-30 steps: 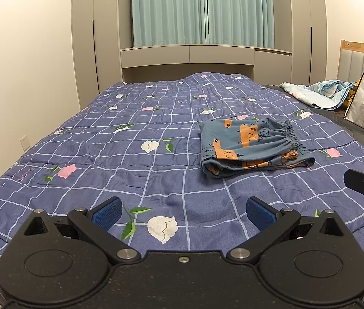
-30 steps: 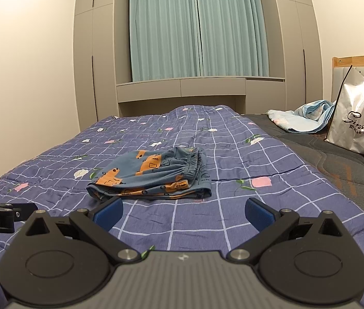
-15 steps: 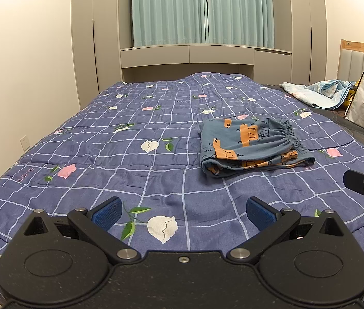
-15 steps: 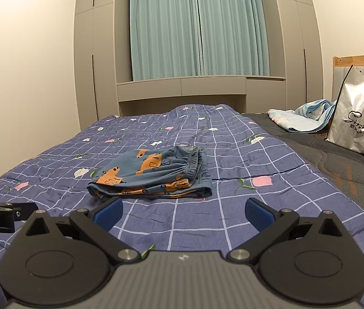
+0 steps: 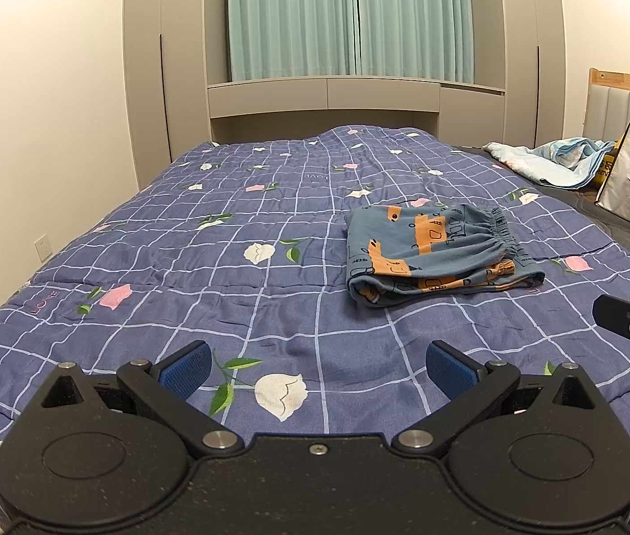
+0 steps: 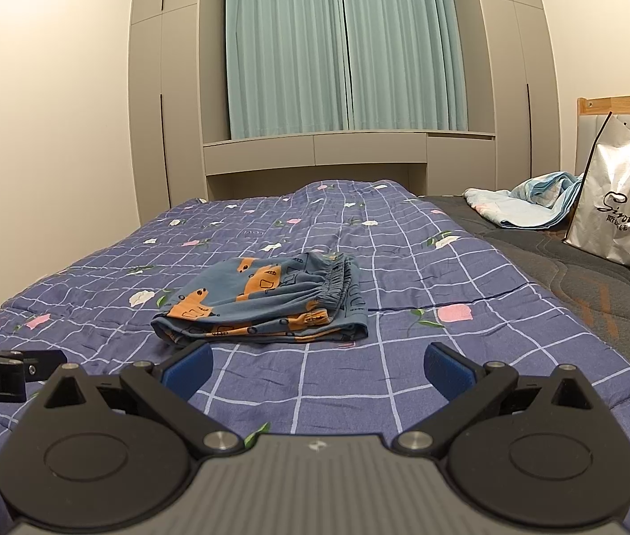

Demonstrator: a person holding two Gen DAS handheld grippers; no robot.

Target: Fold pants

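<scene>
Because the pants (image 5: 437,258) already lie in a compact folded stack on the quilt (image 5: 207,294), elastic waistband bunched toward the right edge and several layers showing at the near side, the folding looks finished or nearly so. The left gripper (image 5: 318,363) hangs low over the near part of the bed with its 2 blue pads spread wide and nothing between them; the right gripper (image 6: 318,363) is likewise fully spread and empty, with the stack just beyond its fingertips. Neither touches the cloth.

If 1 more fold or a tidy is wanted, I judge the best approach is to come in low from the near edge, pinch all layers together at 2 corners, and lift evenly so the stack does not slide apart. The loose lower layer poking out near the waistband would need tucking first. A white bag (image 6: 622,227) stands well to the right.
</scene>
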